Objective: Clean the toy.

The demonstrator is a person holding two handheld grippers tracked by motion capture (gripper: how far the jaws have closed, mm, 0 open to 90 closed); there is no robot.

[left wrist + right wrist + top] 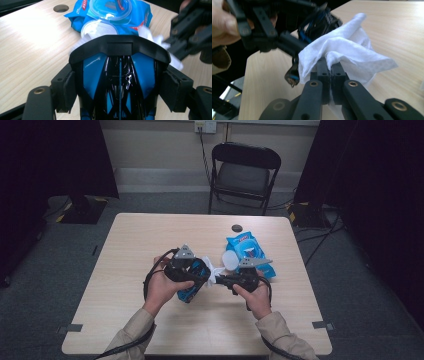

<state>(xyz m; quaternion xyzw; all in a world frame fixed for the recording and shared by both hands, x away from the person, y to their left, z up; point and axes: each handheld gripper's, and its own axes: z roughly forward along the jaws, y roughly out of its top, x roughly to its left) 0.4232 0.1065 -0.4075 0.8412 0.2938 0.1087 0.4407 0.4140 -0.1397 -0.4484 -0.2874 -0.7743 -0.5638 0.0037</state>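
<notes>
Over the worktop [125, 270], the left tool [192, 272] clamps a blue and black toy car [120, 75] between its pads. Just right of it, the right tool [222, 281] is pinched tight on a white wipe [347, 50] touching the car. Behind lies the open blue wipes pack [247, 247].
</notes>
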